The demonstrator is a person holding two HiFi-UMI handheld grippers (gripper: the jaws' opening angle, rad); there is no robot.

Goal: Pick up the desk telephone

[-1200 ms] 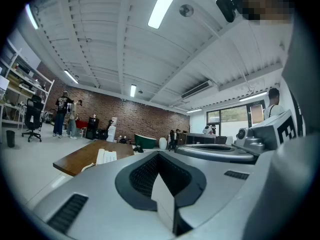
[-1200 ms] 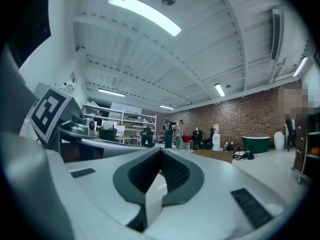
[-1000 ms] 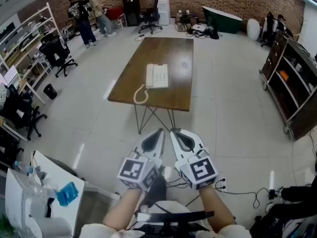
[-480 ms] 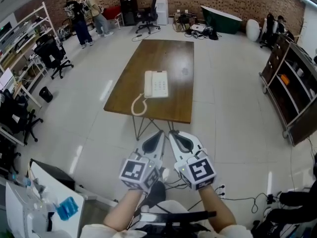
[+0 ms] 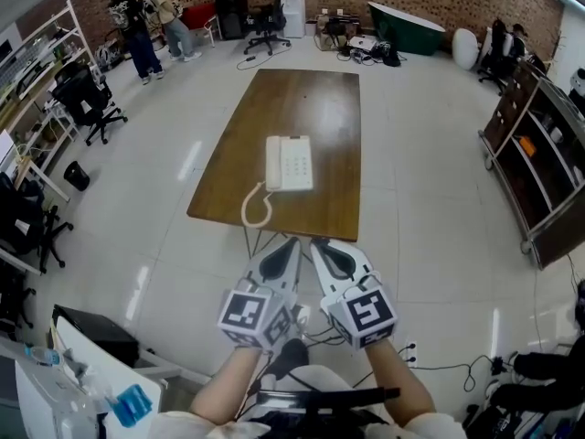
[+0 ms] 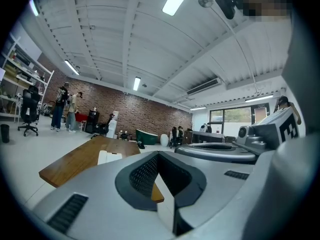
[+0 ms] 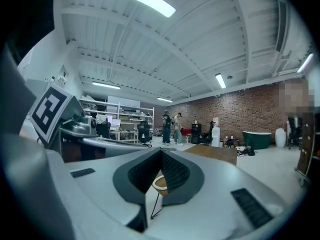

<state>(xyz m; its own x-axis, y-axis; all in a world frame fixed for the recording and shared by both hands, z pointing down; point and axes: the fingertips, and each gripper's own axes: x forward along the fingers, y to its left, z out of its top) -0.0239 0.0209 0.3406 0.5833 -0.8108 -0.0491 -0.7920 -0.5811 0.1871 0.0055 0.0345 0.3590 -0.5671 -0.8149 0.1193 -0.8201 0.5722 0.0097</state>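
Note:
A white desk telephone (image 5: 289,163) lies near the front end of a long brown wooden table (image 5: 311,99), and its coiled cord (image 5: 256,208) hangs over the near edge. My left gripper (image 5: 292,243) and right gripper (image 5: 319,243) are side by side, short of the table's near edge, both shut with nothing between the jaws. In the left gripper view the telephone (image 6: 109,157) shows ahead on the table (image 6: 75,164), beyond the shut left gripper (image 6: 159,155). The right gripper view shows the cord (image 7: 160,183) past the shut right gripper (image 7: 161,152).
Two people (image 5: 142,16) stand at the far left by office chairs (image 5: 90,99). A dark shelf cart (image 5: 539,163) lines the right side, a green tub (image 5: 407,16) sits by the brick wall. Cables (image 5: 448,359) lie on the floor near my feet.
The table and telephone have drawn closer and lower in the head view. Both grippers stay shut, side by side, and have moved towards the table.

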